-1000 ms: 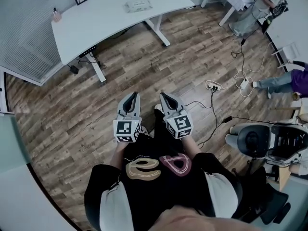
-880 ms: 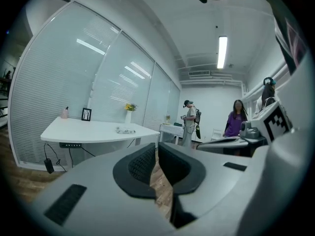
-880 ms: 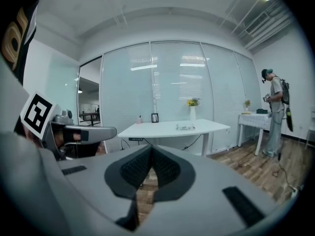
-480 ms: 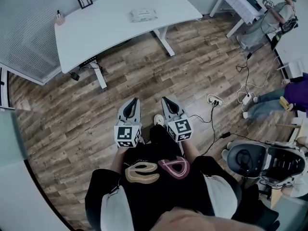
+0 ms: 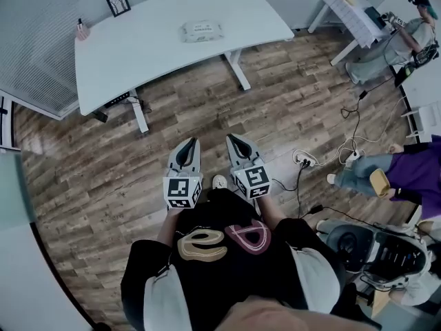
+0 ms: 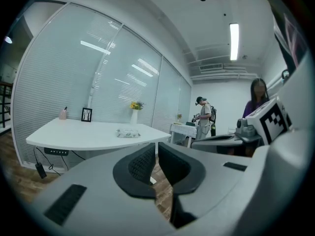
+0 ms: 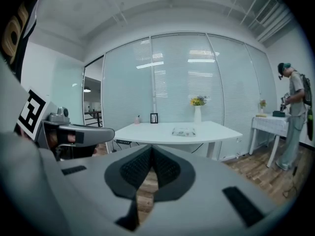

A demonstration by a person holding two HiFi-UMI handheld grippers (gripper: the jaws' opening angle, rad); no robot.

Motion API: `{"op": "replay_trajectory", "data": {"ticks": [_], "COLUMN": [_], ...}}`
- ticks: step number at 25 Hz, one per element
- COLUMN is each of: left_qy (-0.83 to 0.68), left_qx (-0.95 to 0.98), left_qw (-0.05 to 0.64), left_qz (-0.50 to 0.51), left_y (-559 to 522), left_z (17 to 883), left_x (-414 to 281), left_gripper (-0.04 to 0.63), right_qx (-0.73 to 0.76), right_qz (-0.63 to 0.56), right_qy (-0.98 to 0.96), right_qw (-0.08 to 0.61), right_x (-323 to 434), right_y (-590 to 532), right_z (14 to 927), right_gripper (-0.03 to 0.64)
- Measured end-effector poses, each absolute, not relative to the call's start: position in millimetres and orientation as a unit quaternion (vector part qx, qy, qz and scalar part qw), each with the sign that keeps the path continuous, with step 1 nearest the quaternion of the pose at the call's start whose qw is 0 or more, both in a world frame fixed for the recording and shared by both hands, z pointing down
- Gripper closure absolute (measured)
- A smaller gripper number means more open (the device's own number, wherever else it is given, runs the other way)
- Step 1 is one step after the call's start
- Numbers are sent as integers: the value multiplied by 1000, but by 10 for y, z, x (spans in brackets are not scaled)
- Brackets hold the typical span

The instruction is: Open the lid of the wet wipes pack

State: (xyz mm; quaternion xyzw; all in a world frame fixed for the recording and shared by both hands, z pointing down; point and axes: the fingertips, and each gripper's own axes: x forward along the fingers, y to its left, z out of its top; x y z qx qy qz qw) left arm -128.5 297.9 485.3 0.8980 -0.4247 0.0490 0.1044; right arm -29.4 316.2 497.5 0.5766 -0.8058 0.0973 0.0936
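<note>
In a glass-walled office, we are holding the left gripper [image 5: 190, 142] and right gripper [image 5: 232, 139], jaws together and empty, well apart from the white table [image 5: 138, 54] where the wet wipes pack [image 5: 202, 30] is lying near the far edge; unopened jaws could shove it away.

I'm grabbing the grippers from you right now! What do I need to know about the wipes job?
Left gripper: shut, empty, held in front of the body above the wooden floor.
Right gripper: shut, empty, right beside it.
Wet wipes pack: lies flat on the white table, far ahead and well out of reach. Whether it is open is too small to tell.
Done: nothing that shows.
Left: walk to the table, probably steady the pack with one gripper and flip it open with the other.
</note>
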Motion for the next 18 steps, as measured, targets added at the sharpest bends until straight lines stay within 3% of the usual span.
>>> {"op": "replay_trajectory", "data": {"ticks": [18], "left_qy": [-444], "left_qx": [890], "left_qw": [92], "left_qz": [48], "left_y": [2151], "left_z": [4843], "left_x": [-520], "left_gripper": [565], "right_qx": [552], "right_qz": [94], "right_qy": [-824], "right_qw": [83], "right_x": [340], "right_y": [2376], "right_z": [4973], "right_gripper": [606]}}
